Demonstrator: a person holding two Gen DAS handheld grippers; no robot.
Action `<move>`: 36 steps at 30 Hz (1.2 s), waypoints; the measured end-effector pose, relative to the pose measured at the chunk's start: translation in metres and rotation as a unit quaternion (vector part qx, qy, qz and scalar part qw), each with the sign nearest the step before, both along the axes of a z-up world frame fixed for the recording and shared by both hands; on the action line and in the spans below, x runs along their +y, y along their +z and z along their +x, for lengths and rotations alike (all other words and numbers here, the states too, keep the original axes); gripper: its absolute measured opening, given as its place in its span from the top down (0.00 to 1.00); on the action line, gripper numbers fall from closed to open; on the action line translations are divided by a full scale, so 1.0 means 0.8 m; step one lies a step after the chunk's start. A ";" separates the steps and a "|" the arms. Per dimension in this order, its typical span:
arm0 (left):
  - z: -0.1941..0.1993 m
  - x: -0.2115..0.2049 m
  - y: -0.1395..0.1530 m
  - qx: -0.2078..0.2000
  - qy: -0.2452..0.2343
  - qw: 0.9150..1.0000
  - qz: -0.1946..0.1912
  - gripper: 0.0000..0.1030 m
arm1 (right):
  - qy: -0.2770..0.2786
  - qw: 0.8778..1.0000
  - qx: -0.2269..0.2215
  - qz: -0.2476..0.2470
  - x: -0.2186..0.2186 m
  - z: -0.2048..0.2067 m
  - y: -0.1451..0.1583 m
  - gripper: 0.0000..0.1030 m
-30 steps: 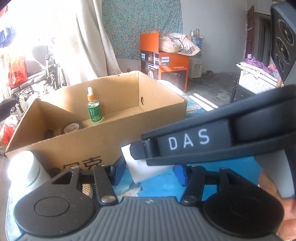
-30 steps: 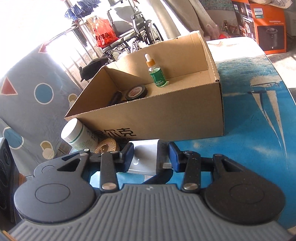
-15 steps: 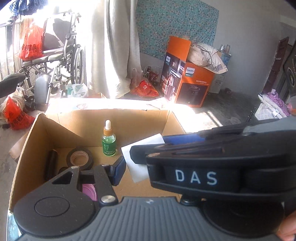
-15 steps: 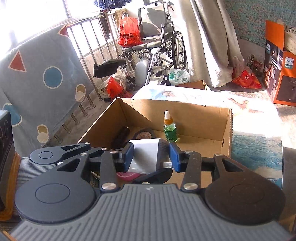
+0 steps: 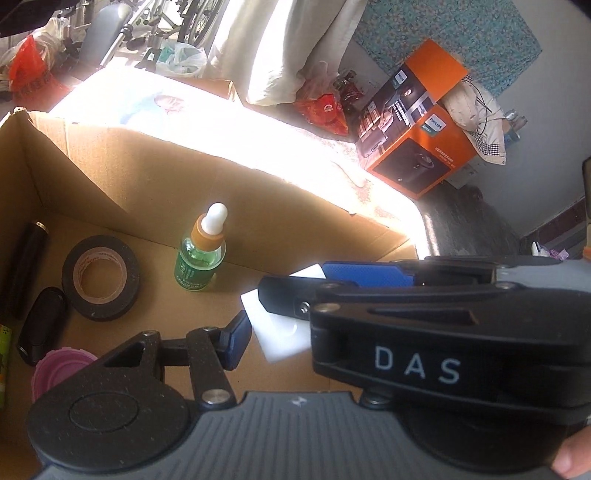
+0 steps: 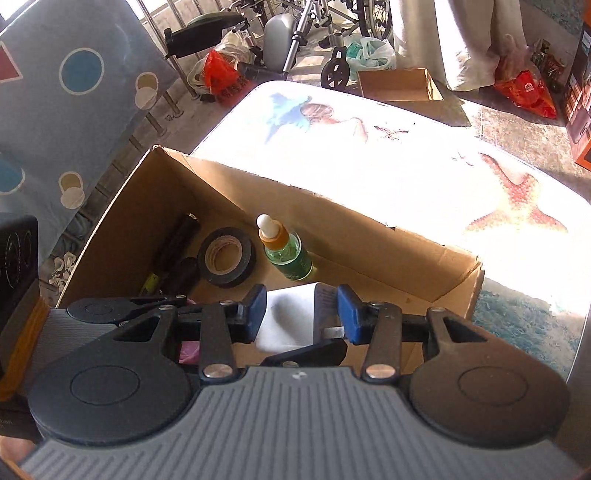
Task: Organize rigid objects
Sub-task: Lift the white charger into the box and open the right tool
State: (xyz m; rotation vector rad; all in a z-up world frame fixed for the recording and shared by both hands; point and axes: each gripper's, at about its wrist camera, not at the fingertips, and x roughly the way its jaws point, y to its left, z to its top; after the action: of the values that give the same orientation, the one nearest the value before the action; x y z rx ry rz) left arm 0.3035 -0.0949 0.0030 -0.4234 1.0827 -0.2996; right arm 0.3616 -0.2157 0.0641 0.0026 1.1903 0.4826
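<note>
Gripping a white box (image 6: pixel 286 317), the right hand-held gripper (image 6: pixel 300 312) blocks the left's (image 5: pixel 295 325) unreadable jaws.

Lived-in home room, storage-like: wheelchair (image 6: pixel 317 33) at 12 o'clock, curtain (image 5: pixel 280 48) at 12, orange Philips box (image 5: pixel 417 125) on bare floor at 2, patterned cloth (image 5: pixel 461 33) on wall, plastic bags (image 6: pixel 218 70) at 11, table (image 6: pixel 369 162) with sea-print cover.

Sunlit floor (image 6: pixel 491 122), wheelchair (image 6: pixel 295 33), curtain (image 5: pixel 266 48)
</note>
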 end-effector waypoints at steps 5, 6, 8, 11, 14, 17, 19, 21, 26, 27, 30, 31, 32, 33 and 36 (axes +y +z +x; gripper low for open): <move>0.011 -0.001 -0.018 0.027 0.012 0.999 -0.024 0.45 | 0.016 0.999 -0.010 -0.026 0.003 0.010 -0.011 0.60; 0.014 -0.003 -0.022 0.029 0.018 0.999 -0.028 0.44 | 0.017 0.999 -0.015 -0.031 0.003 0.011 -0.012 0.60; 0.016 -0.007 -0.024 0.027 0.021 0.999 -0.038 0.44 | 0.017 0.999 -0.019 -0.033 0.003 0.013 -0.013 0.60; 0.017 -0.007 -0.024 0.025 0.023 0.999 -0.037 0.41 | 0.017 0.999 -0.031 -0.036 0.002 0.015 -0.012 0.60; 0.014 -0.006 -0.024 0.027 0.027 0.999 -0.036 0.40 | 0.015 0.998 -0.044 -0.036 0.001 0.011 -0.007 0.60; 0.004 0.000 -0.019 0.021 0.030 0.999 -0.038 0.37 | 0.011 0.998 -0.064 -0.022 -0.004 0.000 0.006 0.60; -0.006 0.004 -0.009 0.011 0.028 0.999 -0.036 0.36 | 0.000 0.997 -0.077 -0.006 -0.011 -0.013 0.020 0.59; -0.021 0.009 0.005 -0.008 0.024 0.999 -0.028 0.33 | -0.012 0.995 -0.092 0.020 -0.020 -0.029 0.038 0.59; -0.071 0.018 0.051 -0.066 -0.008 0.998 0.008 0.30 | -0.043 0.989 -0.121 0.076 -0.042 -0.077 0.091 0.59; -0.088 0.023 0.063 -0.083 -0.020 0.996 0.014 0.26 | -0.047 0.987 -0.123 0.089 -0.044 -0.090 0.103 0.59; -0.138 0.037 0.091 -0.130 -0.045 0.990 0.038 0.17 | -0.046 0.987 -0.110 0.108 -0.041 -0.117 0.118 0.59; -0.156 0.044 0.098 -0.147 -0.053 0.986 0.050 0.14 | -0.045 0.988 -0.101 0.111 -0.038 -0.123 0.118 0.59; -0.174 0.051 0.103 -0.164 -0.061 0.983 0.060 0.12 | -0.043 0.989 -0.085 0.112 -0.032 -0.129 0.115 0.59; -0.192 0.059 0.106 -0.176 -0.066 0.980 0.069 0.10 | -0.041 0.991 -0.067 0.109 -0.025 -0.134 0.107 0.59; -0.236 0.080 0.104 -0.192 -0.077 0.975 0.083 0.09 | -0.037 0.996 -0.019 0.075 0.001 -0.136 0.070 0.59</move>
State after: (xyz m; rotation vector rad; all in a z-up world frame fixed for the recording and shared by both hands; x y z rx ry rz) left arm 0.1146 -0.0307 0.0859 -0.1227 0.7532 -0.4062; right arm 0.2526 -0.2145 0.1203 0.1662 1.1113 0.5029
